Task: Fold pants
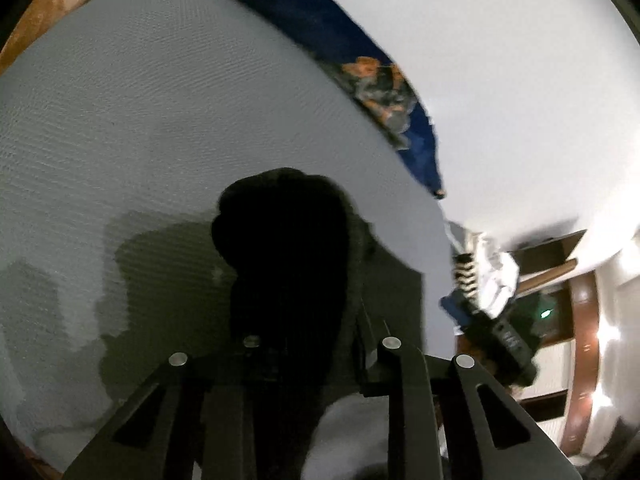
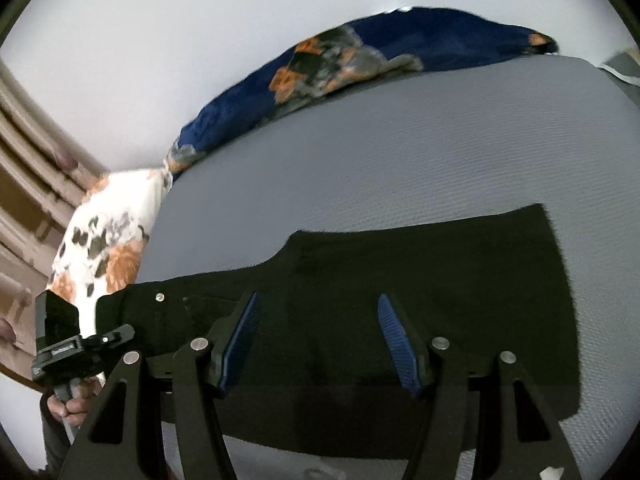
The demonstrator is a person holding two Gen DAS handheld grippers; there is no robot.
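Observation:
Black pants (image 2: 440, 272) lie spread flat on a grey bed sheet (image 2: 400, 140), waist and button toward the left. My right gripper (image 2: 318, 300) hovers just above them, open, its blue pads (image 2: 240, 332) wide apart with nothing between. At the left edge of that view a hand (image 2: 76, 400) holds my left gripper (image 2: 60, 336) at the waist end. In the left wrist view a bunched black fold of the pants (image 1: 284, 240) stands up between the fingers of my left gripper (image 1: 316, 312), which is shut on it; its fingertips are hidden by the cloth. The right gripper (image 1: 504, 336) shows off to the right.
A dark blue blanket with orange flowers (image 2: 400, 40) lies along the far edge of the bed against a white wall. A white floral pillow (image 2: 108, 232) sits at the bed's left end. Brown wooden furniture (image 1: 580, 340) stands beyond the bed. The grey sheet (image 1: 160, 120) spreads wide.

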